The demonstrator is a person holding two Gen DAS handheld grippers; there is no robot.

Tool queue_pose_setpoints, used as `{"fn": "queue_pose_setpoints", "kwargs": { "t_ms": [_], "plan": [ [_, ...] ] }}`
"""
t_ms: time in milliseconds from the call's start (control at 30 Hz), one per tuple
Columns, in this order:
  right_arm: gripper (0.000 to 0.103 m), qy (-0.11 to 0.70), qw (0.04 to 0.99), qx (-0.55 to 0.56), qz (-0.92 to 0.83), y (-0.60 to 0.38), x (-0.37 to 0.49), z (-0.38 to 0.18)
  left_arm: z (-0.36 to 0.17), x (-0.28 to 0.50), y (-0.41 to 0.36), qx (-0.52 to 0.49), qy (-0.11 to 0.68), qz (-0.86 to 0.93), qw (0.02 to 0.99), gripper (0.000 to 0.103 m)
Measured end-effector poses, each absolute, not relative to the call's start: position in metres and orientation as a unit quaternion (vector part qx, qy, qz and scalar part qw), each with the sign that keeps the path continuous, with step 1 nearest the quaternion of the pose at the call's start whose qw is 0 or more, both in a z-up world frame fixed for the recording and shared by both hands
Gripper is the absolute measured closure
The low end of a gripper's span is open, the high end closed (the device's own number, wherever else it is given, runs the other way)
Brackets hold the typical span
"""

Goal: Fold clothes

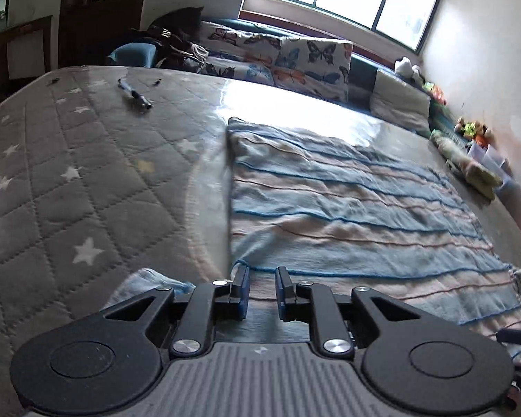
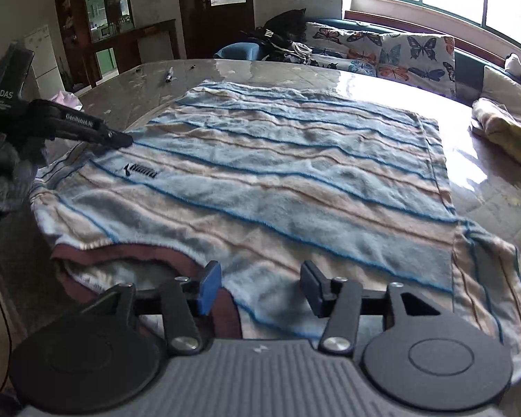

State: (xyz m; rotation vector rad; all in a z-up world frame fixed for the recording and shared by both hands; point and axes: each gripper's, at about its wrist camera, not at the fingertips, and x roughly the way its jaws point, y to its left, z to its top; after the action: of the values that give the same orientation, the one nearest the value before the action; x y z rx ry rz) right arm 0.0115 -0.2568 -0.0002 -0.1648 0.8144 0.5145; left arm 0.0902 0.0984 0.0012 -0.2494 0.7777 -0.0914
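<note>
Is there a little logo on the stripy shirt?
Yes, the right wrist view shows a small dark logo stitched on the striped shirt, near the collar end.

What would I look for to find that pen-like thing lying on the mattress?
Start at the grey quilted mattress printed with white stars, then look to its far side, left of the striped garment. The marker pen lies there on bare quilting, a slim dark stick, longer than the tiny dark specks near it.

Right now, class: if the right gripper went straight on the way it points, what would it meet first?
Probably the striped shirt: the right gripper hangs open just over its near edge, beside the maroon collar. Height above the cloth is unclear.
</note>
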Motion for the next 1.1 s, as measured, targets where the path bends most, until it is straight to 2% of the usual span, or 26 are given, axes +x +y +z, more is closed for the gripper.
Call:
{"fn": "queue_pose_setpoints", "kwargs": {
  "t_ms": [133, 300, 333, 467, 533, 567, 733, 900, 1033, 1100],
  "plan": [
    [0.046, 0.390, 0.884, -0.087, 0.243, -0.266, -0.005, 0.000, -0.001, 0.088, 0.110, -0.150, 0.372, -0.056, 0.914, 0.086],
    [0.046, 0.398, 0.880, -0.097, 0.240, -0.276, -0.023, 0.002, 0.003, 0.084, 0.099, -0.128, 0.370, -0.054, 0.919, 0.085],
    [0.046, 0.400, 0.879, -0.099, 0.241, -0.277, -0.025, 0.004, 0.005, 0.081, 0.094, -0.121, 0.370, -0.054, 0.920, 0.083],
    [0.046, 0.393, 0.887, -0.078, 0.231, -0.286, -0.030, 0.014, 0.012, 0.072, 0.076, -0.095, 0.368, -0.057, 0.923, 0.045],
    [0.046, 0.389, 0.891, -0.067, 0.223, -0.290, -0.030, 0.016, 0.016, 0.064, 0.058, -0.064, 0.362, -0.070, 0.927, 0.040],
    [0.046, 0.388, 0.893, -0.062, 0.219, -0.292, -0.029, 0.016, 0.016, 0.059, 0.049, -0.056, 0.362, -0.078, 0.927, 0.032],
    [0.045, 0.401, 0.890, -0.051, 0.209, -0.299, -0.029, 0.005, 0.018, 0.040, 0.008, -0.016, 0.358, -0.119, 0.926, 0.020],
    [0.040, 0.380, 0.906, -0.033, 0.185, -0.314, -0.027, 0.012, 0.022, 0.034, -0.017, 0.005, 0.346, -0.146, 0.927, 0.008],
    [0.040, 0.392, 0.907, -0.013, 0.154, -0.330, -0.017, 0.002, 0.022, 0.033, -0.030, 0.014, 0.342, -0.152, 0.927, 0.000],
    [0.040, 0.388, 0.909, -0.011, 0.151, -0.335, -0.018, 0.002, 0.022, 0.033, -0.036, 0.017, 0.342, -0.154, 0.927, 0.000]
  ]
}}
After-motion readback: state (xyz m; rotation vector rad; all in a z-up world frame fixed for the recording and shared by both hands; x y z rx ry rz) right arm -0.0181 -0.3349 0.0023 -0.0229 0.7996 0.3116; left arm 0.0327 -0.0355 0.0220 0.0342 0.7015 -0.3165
